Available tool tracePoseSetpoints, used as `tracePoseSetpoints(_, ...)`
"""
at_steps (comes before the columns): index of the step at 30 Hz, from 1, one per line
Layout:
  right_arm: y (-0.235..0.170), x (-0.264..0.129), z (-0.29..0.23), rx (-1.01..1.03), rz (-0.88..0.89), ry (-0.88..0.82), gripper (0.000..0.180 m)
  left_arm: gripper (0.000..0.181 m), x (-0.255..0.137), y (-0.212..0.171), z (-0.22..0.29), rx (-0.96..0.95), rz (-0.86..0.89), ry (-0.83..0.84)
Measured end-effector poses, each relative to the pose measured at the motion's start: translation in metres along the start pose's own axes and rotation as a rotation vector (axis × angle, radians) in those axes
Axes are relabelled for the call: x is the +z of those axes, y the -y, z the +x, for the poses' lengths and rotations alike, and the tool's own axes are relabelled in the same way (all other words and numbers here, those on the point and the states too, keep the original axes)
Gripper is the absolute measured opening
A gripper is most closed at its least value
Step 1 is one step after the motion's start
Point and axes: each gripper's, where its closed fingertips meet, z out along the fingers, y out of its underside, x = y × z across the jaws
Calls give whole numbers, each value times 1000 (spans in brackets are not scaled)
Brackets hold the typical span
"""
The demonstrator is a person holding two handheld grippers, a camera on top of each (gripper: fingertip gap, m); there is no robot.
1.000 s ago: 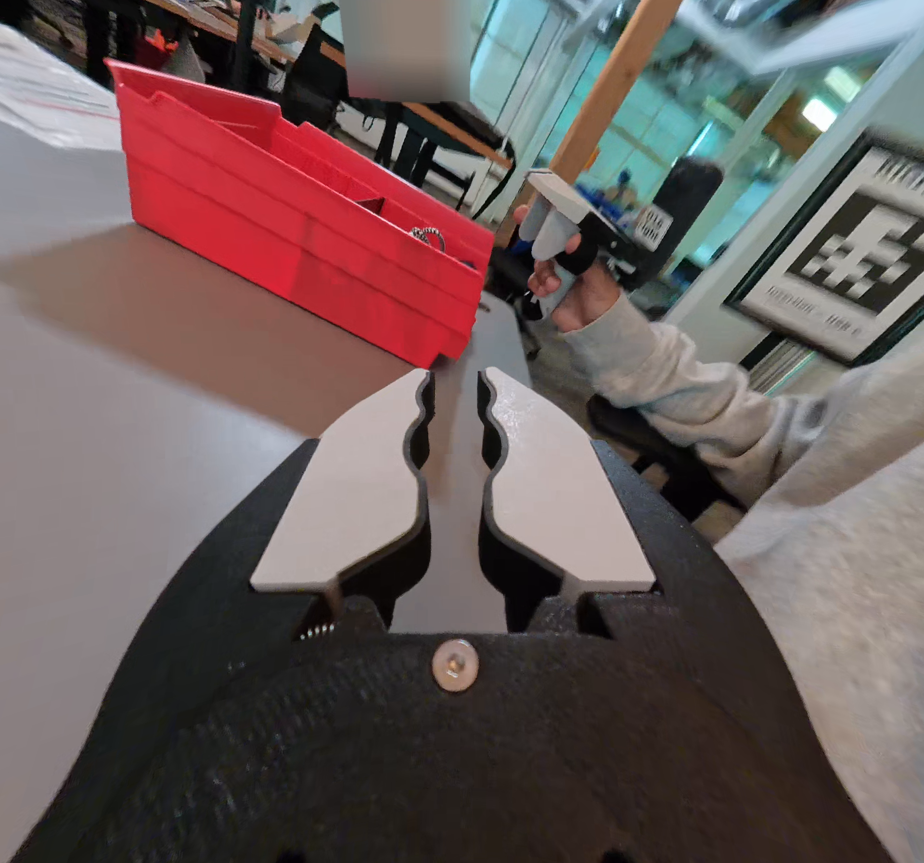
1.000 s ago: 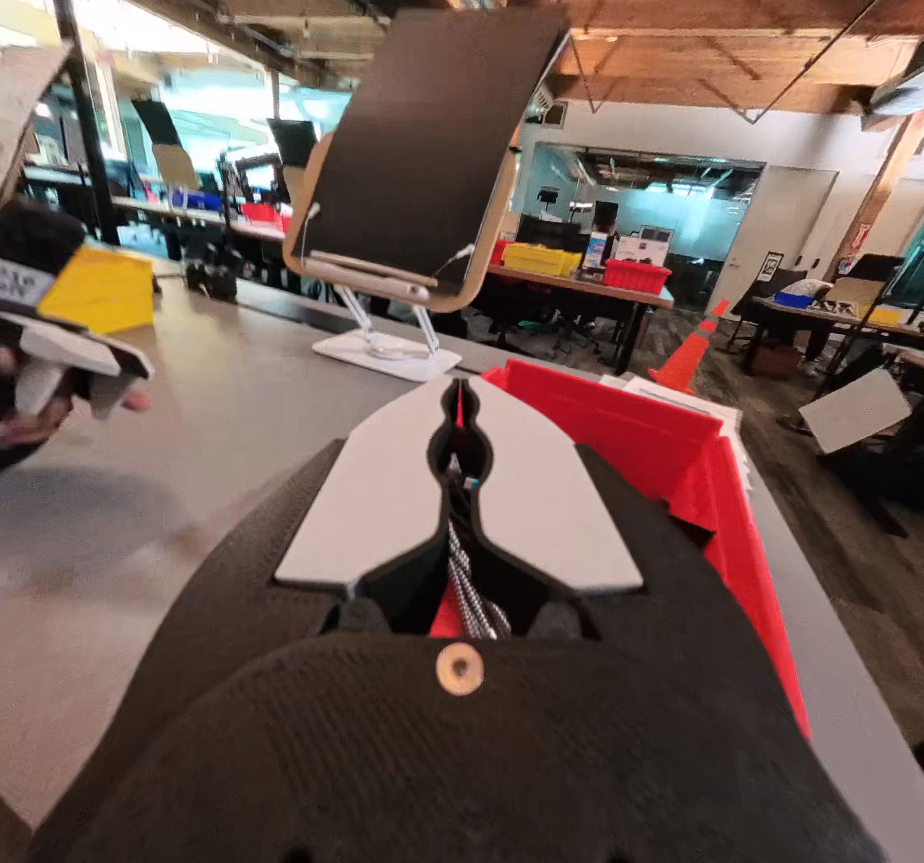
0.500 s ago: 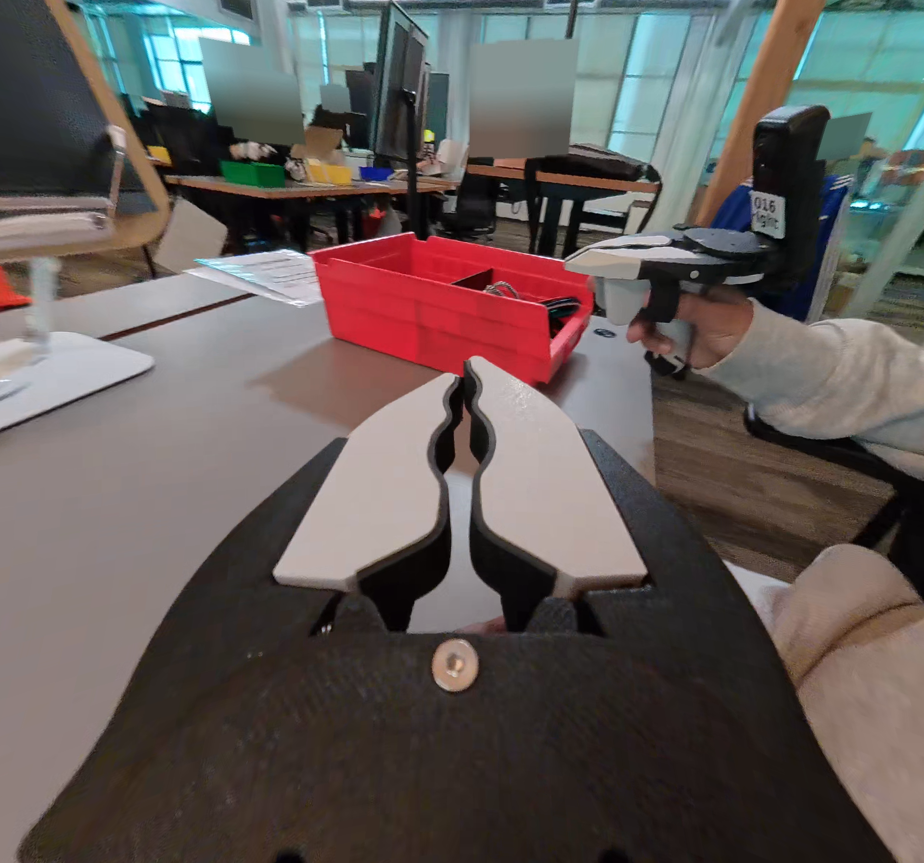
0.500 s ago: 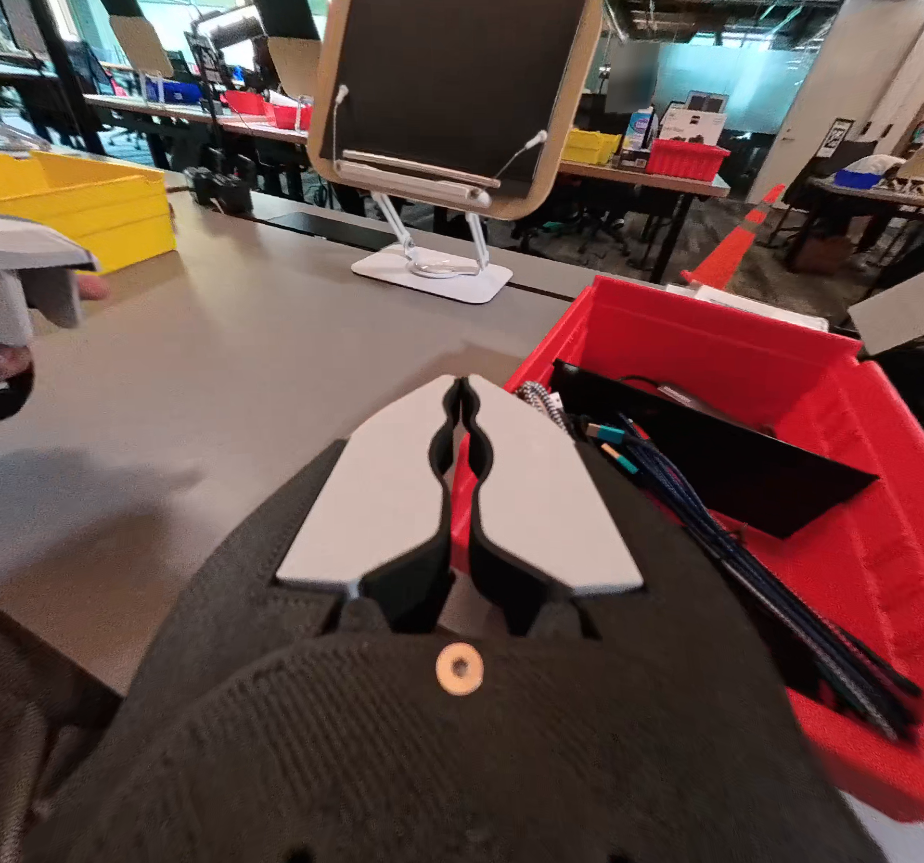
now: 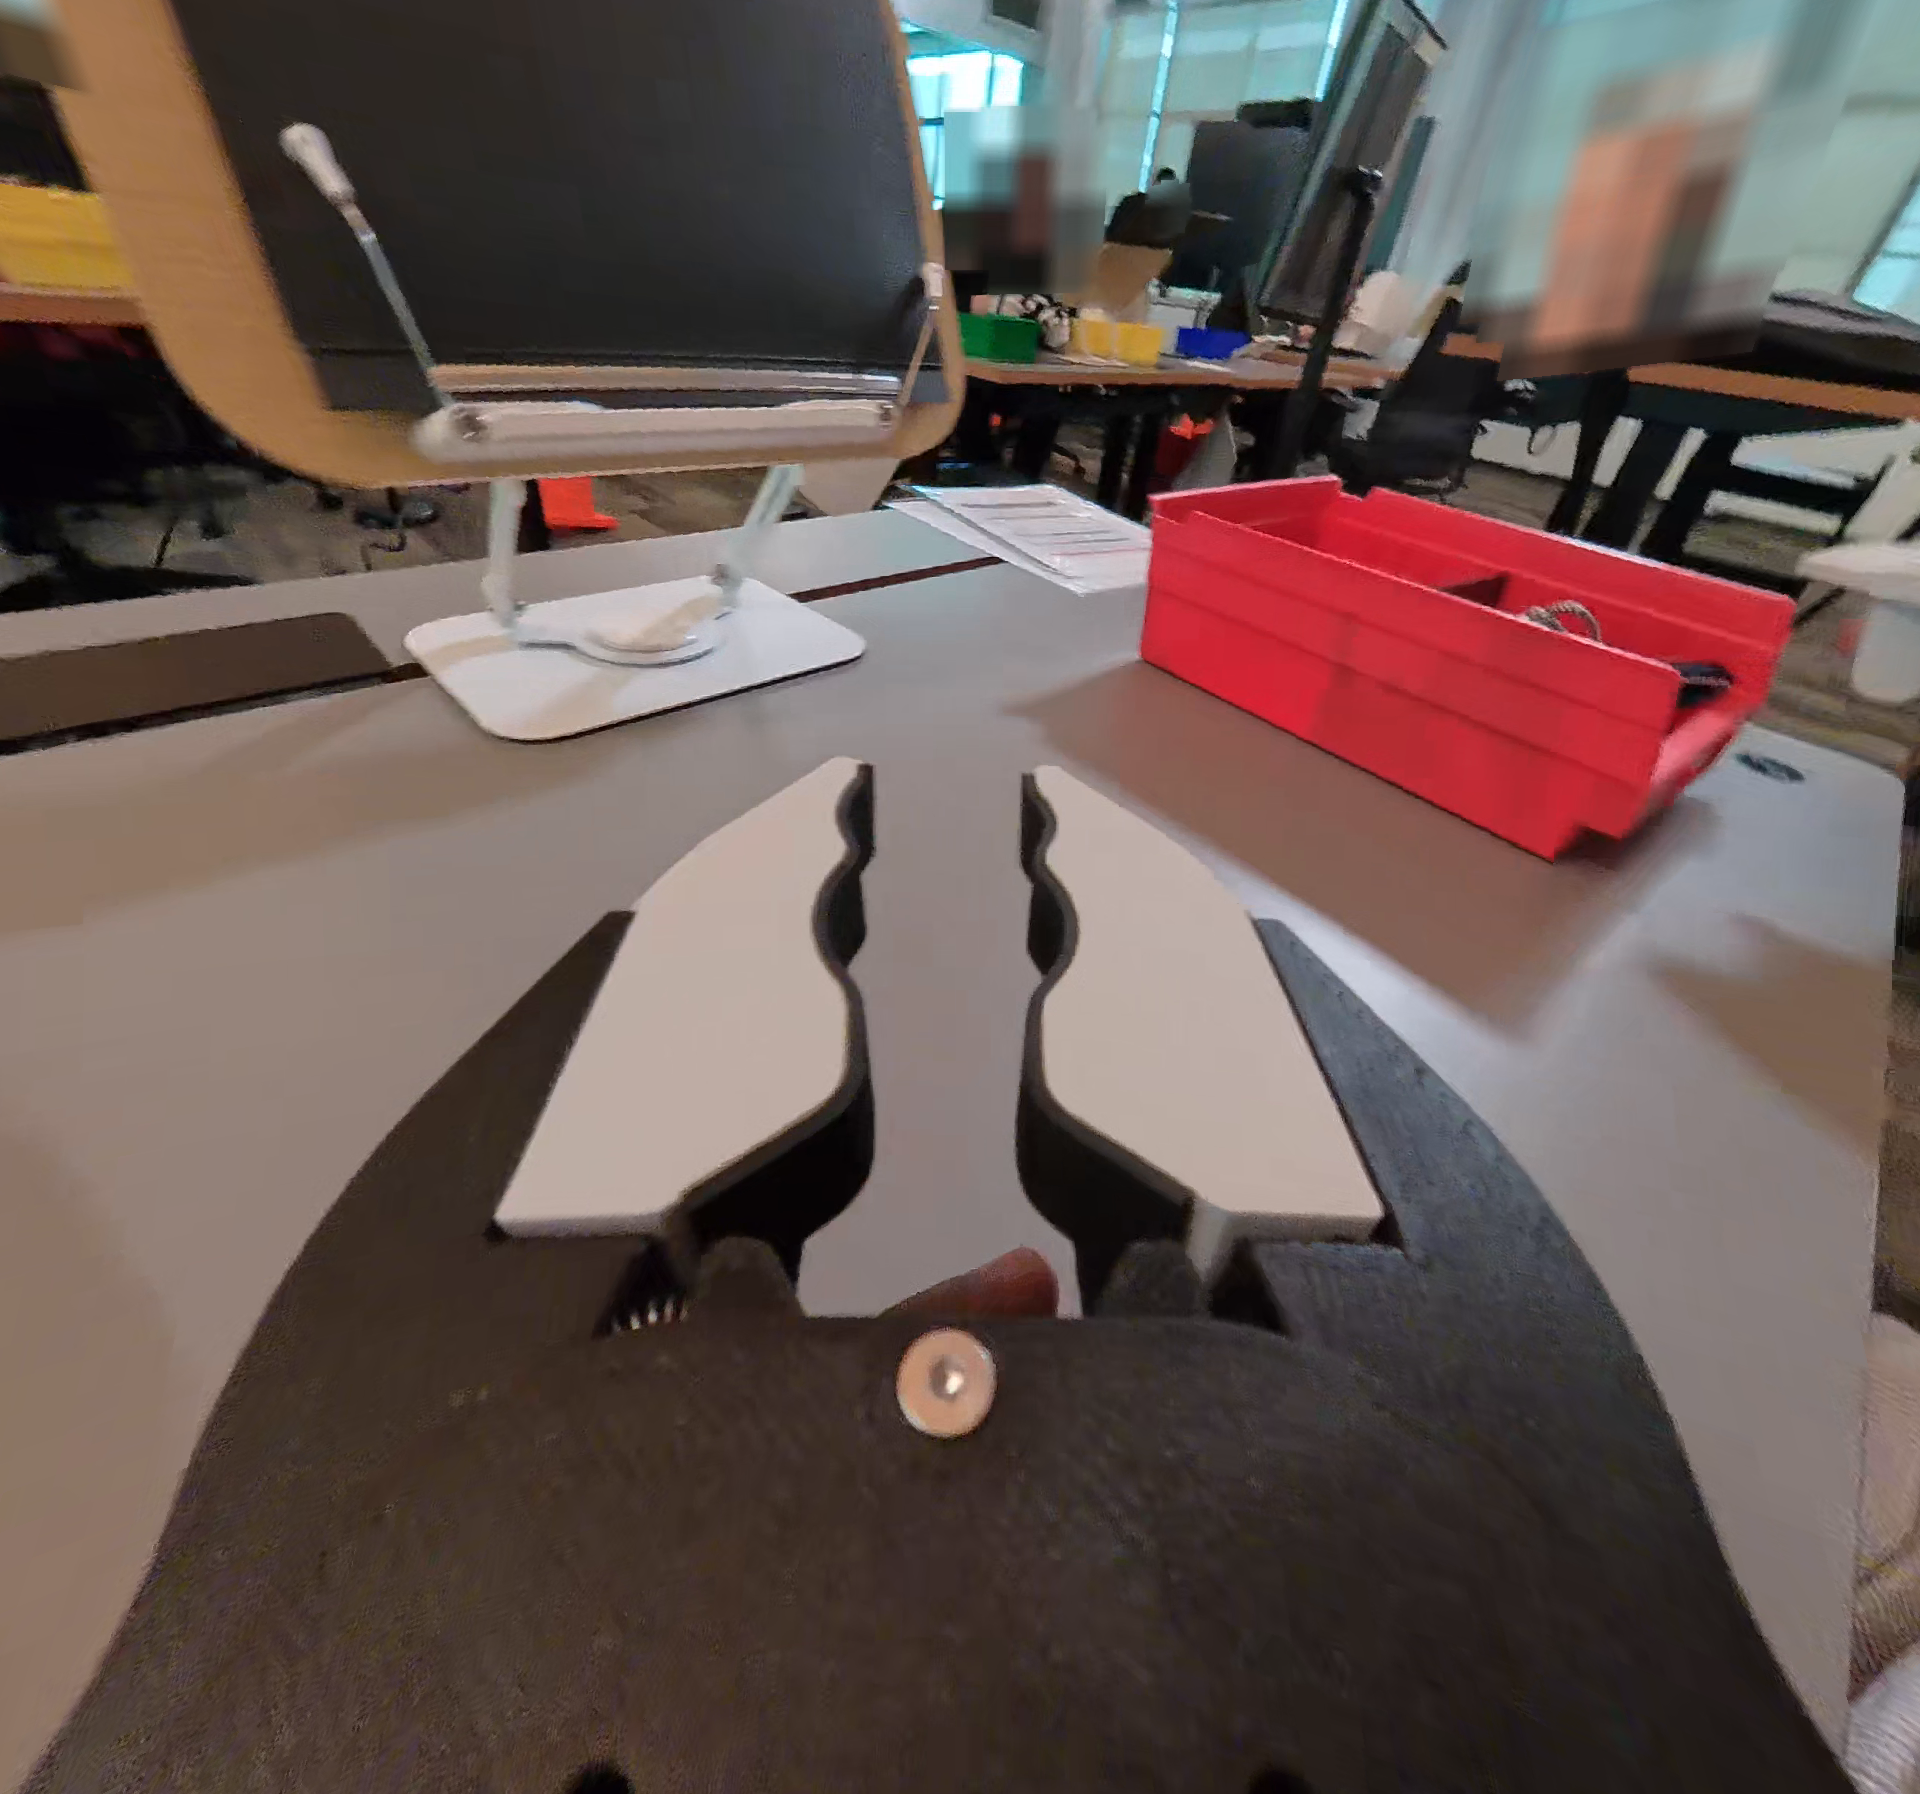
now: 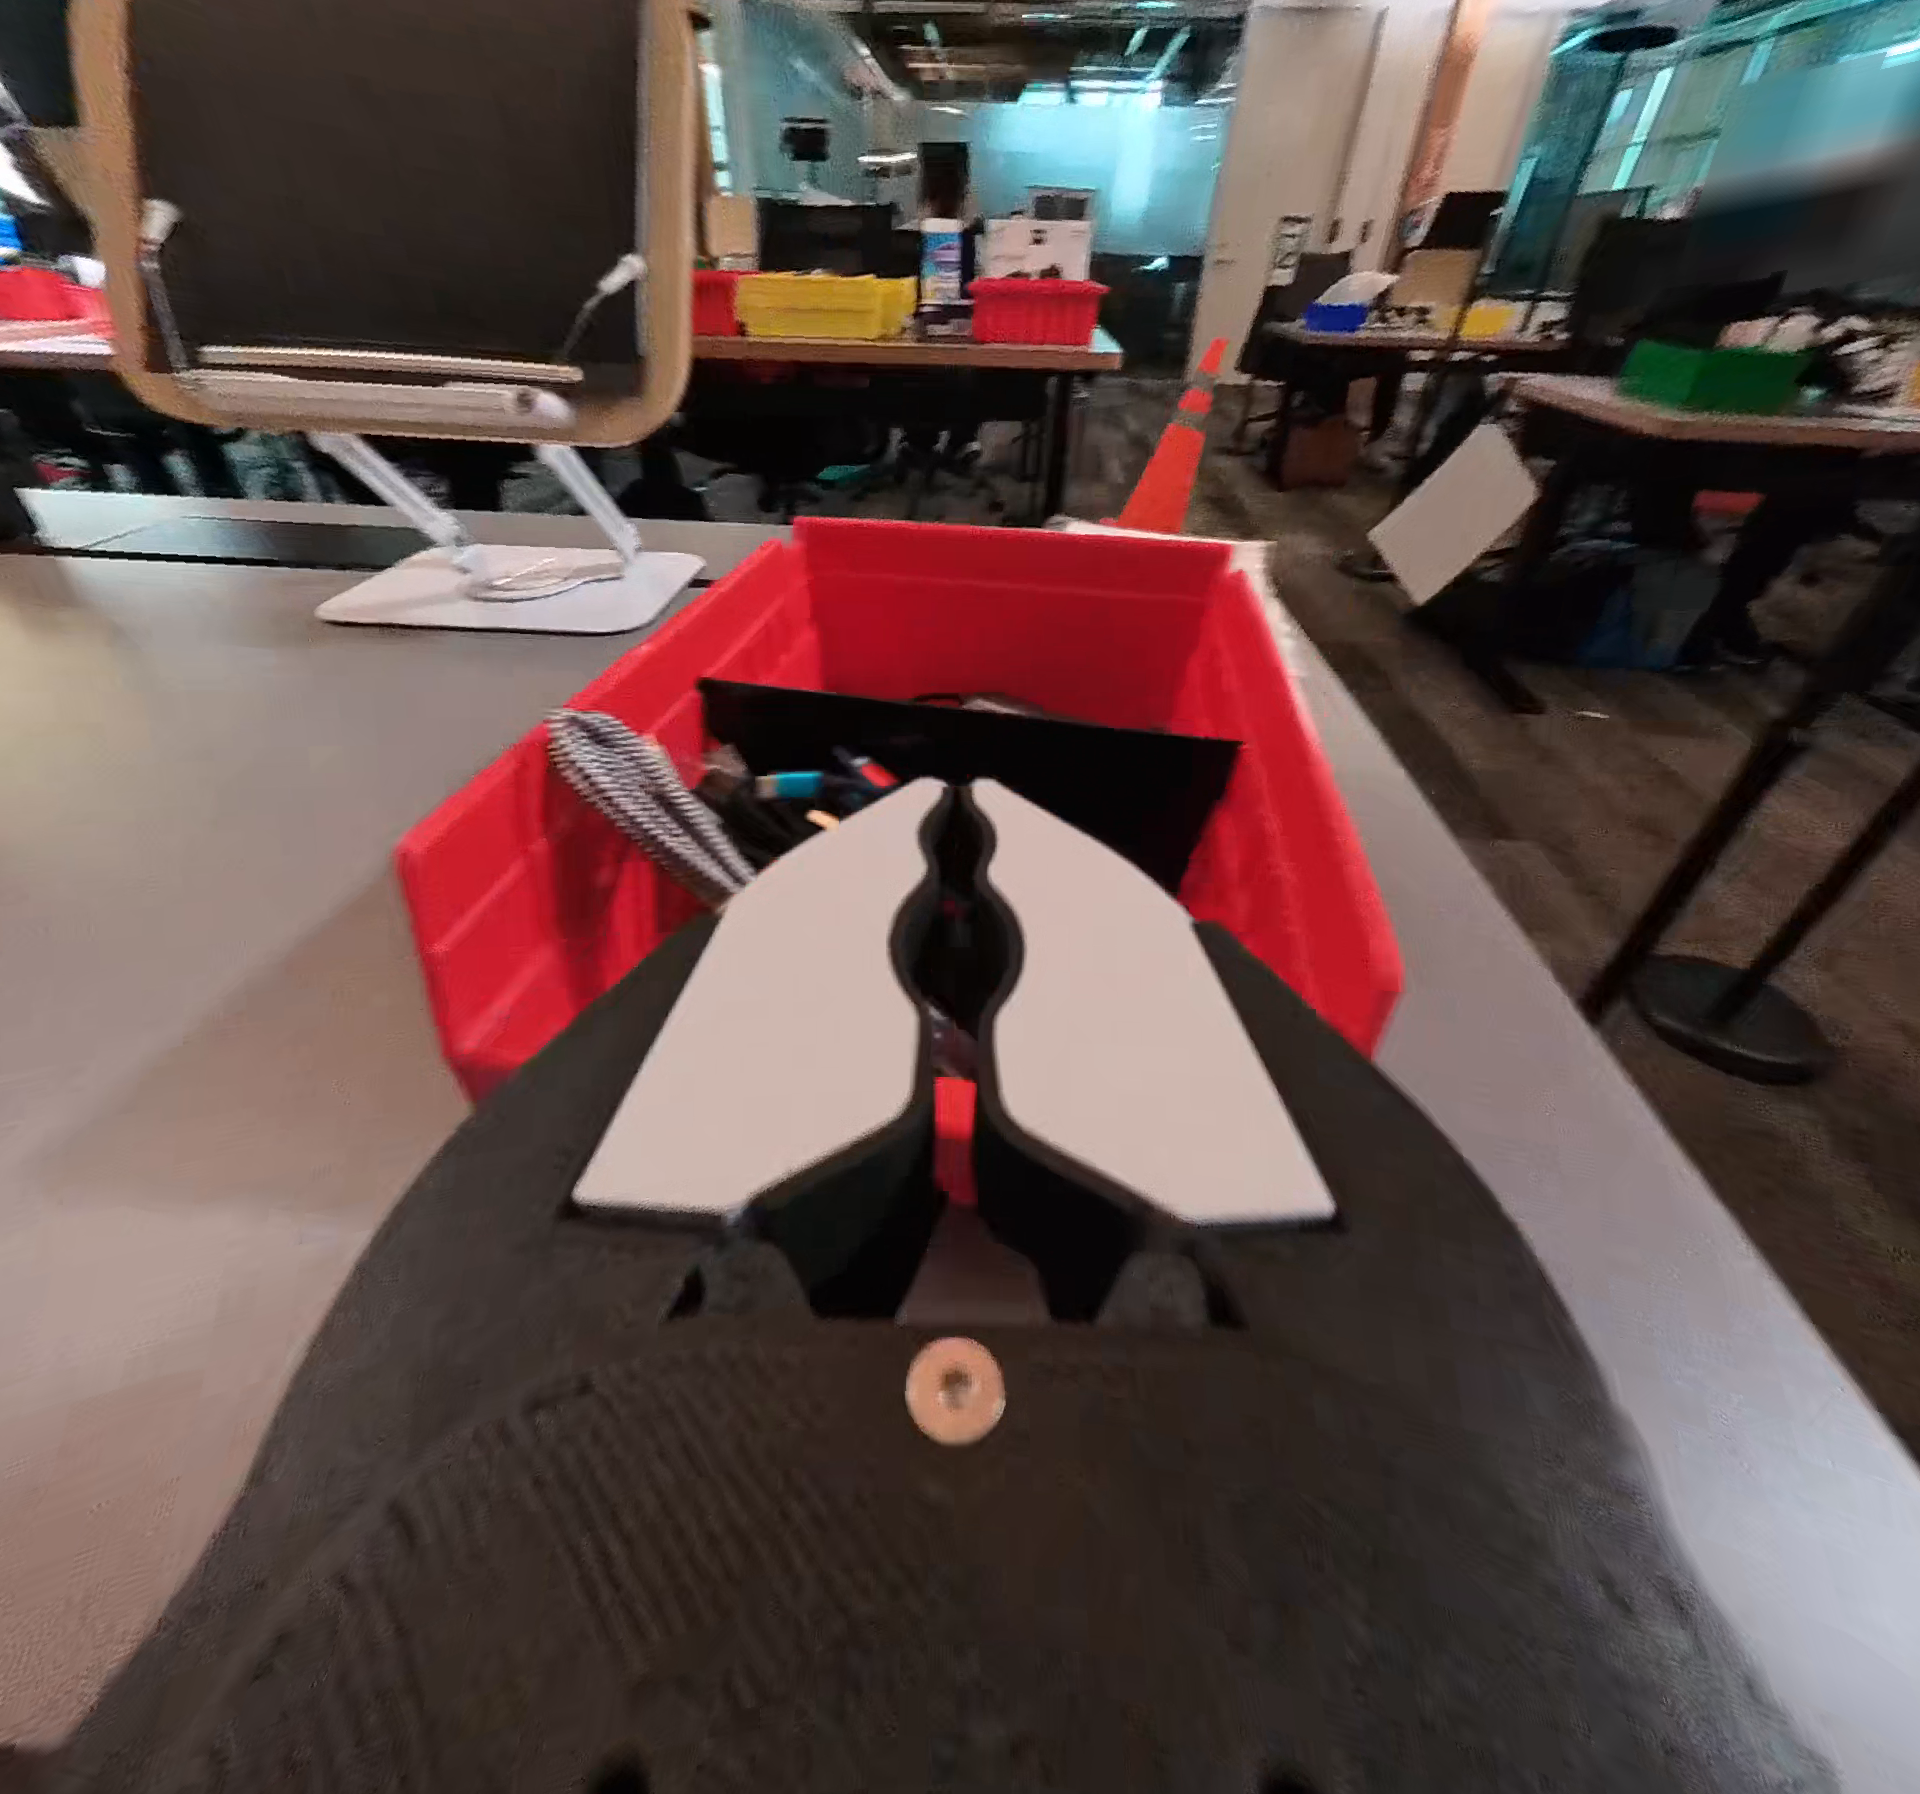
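My left gripper point(image 5: 943, 780) is open and empty over the grey table point(image 5: 260, 913), pointing between a stand and a red bin point(image 5: 1434, 664) off to its right. My right gripper point(image 6: 958, 788) is shut and holds nothing, hovering above the near compartment of the red bin point(image 6: 499, 903). That compartment holds a braided black-and-white cable point(image 6: 644, 809) and several dark cables point(image 6: 790, 799). A black divider point(image 6: 1091, 757) crosses the bin. In the left wrist view a cable loop point(image 5: 1558, 616) pokes out of the bin.
A tan-framed black board on a white metal stand point(image 5: 634, 643) sits on the table behind the left gripper; it also shows in the right wrist view point(image 6: 499, 591). Papers point(image 5: 1039, 539) lie behind the bin. The table's right edge point(image 6: 1558, 1069) drops to the floor, with an orange cone point(image 6: 1174, 456) beyond. Tip to tip, the grippers are about 45 cm apart.
The left gripper swung left toward the stand and opened wider. The right gripper turned right and now faces along the red bin; it stays shut.
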Motion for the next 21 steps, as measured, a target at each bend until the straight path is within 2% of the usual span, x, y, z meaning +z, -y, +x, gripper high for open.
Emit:
tracePoseSetpoints(1,-2,-2,15,-10,-11,-55,0,37,-1,0,-8,-36,4,5)
tracePoseSetpoints(2,-6,-3,28,-10,-30,-105,0,41,-2,0,-15,-78,9,1)
tracePoseSetpoints(8,-19,-13,83,37,-101,-379,1,116,-9,-6,-57,-305,61,72)
tracePoseSetpoints(10,-23,-18,95,52,-115,-444,9,140,-7,-15,-69,-348,50,117)
tracePoseSetpoints(12,-25,-20,101,83,-115,-450,23,148,-5,-18,-72,-376,47,121)
tracePoseSetpoints(15,-33,-15,101,139,-134,-385,70,149,-5,-18,-73,-368,50,127)
tracePoseSetpoints(18,-42,-7,96,193,-171,-294,108,149,-7,-14,-75,-350,69,146)
tracePoseSetpoints(21,-45,1,94,238,-178,-249,120,149,-8,-14,-74,-356,74,136)
